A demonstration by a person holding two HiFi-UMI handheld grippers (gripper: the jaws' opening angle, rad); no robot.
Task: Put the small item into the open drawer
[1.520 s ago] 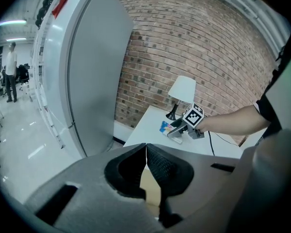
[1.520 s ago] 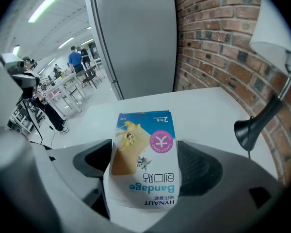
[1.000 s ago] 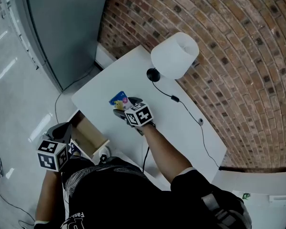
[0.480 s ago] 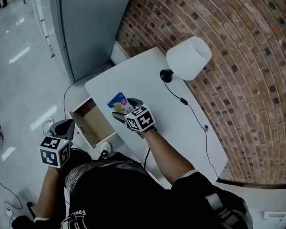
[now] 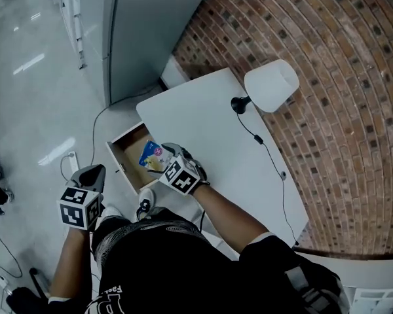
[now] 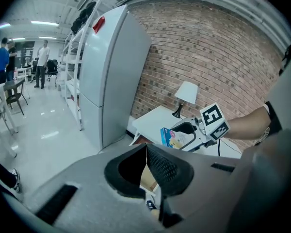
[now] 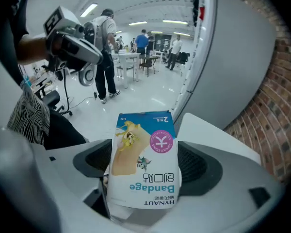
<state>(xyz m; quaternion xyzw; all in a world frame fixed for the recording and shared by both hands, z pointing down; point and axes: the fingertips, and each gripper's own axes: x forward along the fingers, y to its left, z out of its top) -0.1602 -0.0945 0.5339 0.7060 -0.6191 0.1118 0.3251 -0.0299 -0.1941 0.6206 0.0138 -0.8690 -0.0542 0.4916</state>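
Observation:
A blue and white bandage packet (image 5: 150,154) hangs over the open wooden drawer (image 5: 120,170) at the left edge of the white table (image 5: 203,120). My right gripper (image 5: 158,157) is shut on the packet; in the right gripper view the packet (image 7: 144,164) stands up between the two dark pads. My left gripper (image 5: 92,175) is held low at the left, beside the drawer and apart from it, its jaws shut with nothing in them (image 6: 146,152). The left gripper view also shows the packet (image 6: 173,138) in the right gripper (image 6: 185,131).
A white-shaded lamp (image 5: 271,85) stands at the table's far end, its black cable (image 5: 268,150) trailing along the brick-wall side. A tall grey cabinet (image 5: 150,25) stands past the table. A power strip (image 5: 72,164) lies on the floor. People stand far off (image 7: 106,42).
My right gripper has carried the bandage packet left, from above the table top to above the open drawer. The left gripper has stayed low beside the drawer.

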